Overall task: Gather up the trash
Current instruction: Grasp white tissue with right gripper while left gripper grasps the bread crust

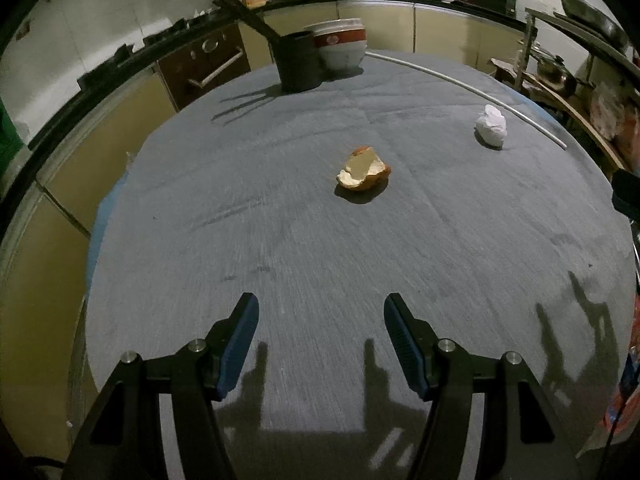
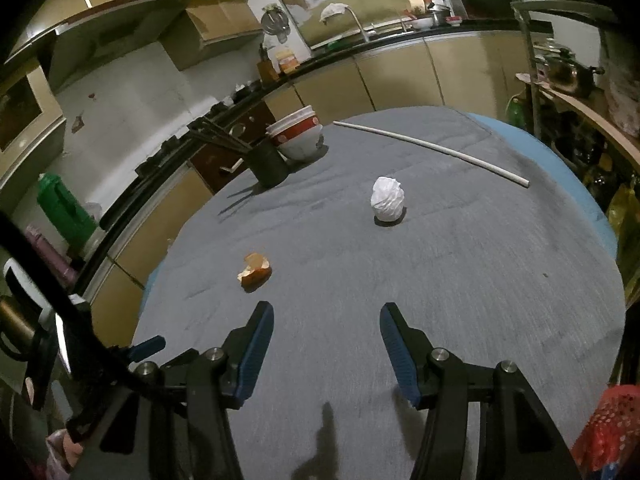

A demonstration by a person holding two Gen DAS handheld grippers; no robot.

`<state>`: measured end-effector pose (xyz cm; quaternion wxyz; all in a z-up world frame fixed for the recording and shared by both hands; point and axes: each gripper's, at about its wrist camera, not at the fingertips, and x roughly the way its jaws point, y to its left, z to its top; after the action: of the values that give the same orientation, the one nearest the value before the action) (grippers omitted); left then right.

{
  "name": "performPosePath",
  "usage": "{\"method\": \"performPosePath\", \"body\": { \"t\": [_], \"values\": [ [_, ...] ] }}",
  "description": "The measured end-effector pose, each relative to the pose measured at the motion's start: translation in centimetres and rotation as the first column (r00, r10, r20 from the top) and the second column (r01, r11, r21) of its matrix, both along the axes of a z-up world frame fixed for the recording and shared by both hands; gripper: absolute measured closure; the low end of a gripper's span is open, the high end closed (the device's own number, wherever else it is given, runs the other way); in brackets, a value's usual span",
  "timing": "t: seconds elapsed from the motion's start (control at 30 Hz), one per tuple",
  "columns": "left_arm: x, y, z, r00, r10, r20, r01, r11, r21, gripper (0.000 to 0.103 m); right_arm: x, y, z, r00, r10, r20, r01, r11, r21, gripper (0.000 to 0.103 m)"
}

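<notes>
An orange peel [image 1: 363, 169] lies near the middle of the grey cloth-covered table [image 1: 320, 264]; the right wrist view has the peel [image 2: 254, 269] at left. A crumpled white paper ball [image 1: 491, 125] sits farther right, and in the right wrist view the ball [image 2: 387, 199] stands ahead. My left gripper [image 1: 321, 308] hovers open over bare cloth, well short of the peel. My right gripper [image 2: 327, 316] is open too, with nothing between its blue pads, short of the ball. The left gripper's fingertip [image 2: 148, 347] shows at the lower left of the right wrist view.
A black pot [image 1: 298, 62] with a long handle and stacked bowls [image 1: 342, 49] stand at the table's far side. A long white rod [image 2: 432, 149] lies along the far right edge. Kitchen cabinets and a counter surround the table. A red patterned bag [image 2: 608, 424] is at lower right.
</notes>
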<state>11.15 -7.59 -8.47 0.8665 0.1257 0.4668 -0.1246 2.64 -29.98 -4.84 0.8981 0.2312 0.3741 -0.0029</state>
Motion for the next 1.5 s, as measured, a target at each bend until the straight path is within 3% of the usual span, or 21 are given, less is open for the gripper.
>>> {"method": "performPosePath", "body": {
  "t": [0.37, 0.6, 0.8, 0.97, 1.07, 1.13, 1.2, 1.4, 1.43, 1.5],
  "values": [
    [6.5, 0.6, -0.1, 0.998, 0.010, -0.058, -0.017, 0.994, -0.109, 0.037, 7.4, -4.4, -2.9, 0.995, -0.085, -0.048, 0.090, 0.990, 0.113, 0.044],
    [9.9, -1.5, -0.5, 0.996, -0.076, -0.053, 0.063, 0.978, -0.201, 0.037, 13.3, -7.0, -5.5, 0.986, -0.133, -0.098, 0.144, 0.983, 0.112, 0.044],
    [12.0, -2.6, -1.3, 0.990, -0.139, -0.035, 0.123, 0.949, -0.290, 0.037, 17.5, -8.7, -8.3, 0.970, -0.188, -0.156, 0.208, 0.971, 0.122, 0.045],
    [13.5, -4.0, -2.4, 0.987, -0.154, -0.042, 0.135, 0.947, -0.292, 0.037, 19.6, -8.3, -9.5, 0.969, -0.192, -0.158, 0.203, 0.977, 0.063, 0.051],
    [13.9, -4.3, -3.3, 0.986, -0.155, -0.060, 0.130, 0.944, -0.304, 0.037, 20.4, -7.3, -9.6, 0.975, -0.149, -0.162, 0.158, 0.987, 0.040, 0.064],
    [14.0, -4.5, -4.0, 0.984, -0.162, -0.073, 0.132, 0.942, -0.308, 0.054, 20.6, -6.3, -9.6, 0.979, -0.131, -0.154, 0.131, 0.991, -0.010, 0.067],
    [13.9, -4.6, -4.1, 0.985, -0.165, -0.053, 0.142, 0.944, -0.299, 0.059, 20.3, -5.4, -9.4, 0.985, -0.111, -0.134, 0.103, 0.993, -0.064, 0.069],
    [12.4, -4.7, -3.1, 0.984, -0.176, -0.033, 0.160, 0.949, -0.272, 0.083, 17.5, -4.4, -8.4, 0.993, -0.076, -0.092, 0.078, 0.997, 0.022, 0.069],
    [11.9, -4.7, -2.8, 0.984, -0.174, -0.028, 0.161, 0.952, -0.260, 0.098, 16.8, -4.2, -8.1, 0.994, -0.070, -0.083, 0.072, 0.997, 0.028, 0.069],
    [10.8, -4.6, -2.3, 0.984, -0.175, -0.034, 0.161, 0.955, -0.250, 0.098, 14.9, -3.6, -7.1, 0.997, -0.052, -0.059, 0.054, 0.998, 0.040, 0.069]
  ]
}}
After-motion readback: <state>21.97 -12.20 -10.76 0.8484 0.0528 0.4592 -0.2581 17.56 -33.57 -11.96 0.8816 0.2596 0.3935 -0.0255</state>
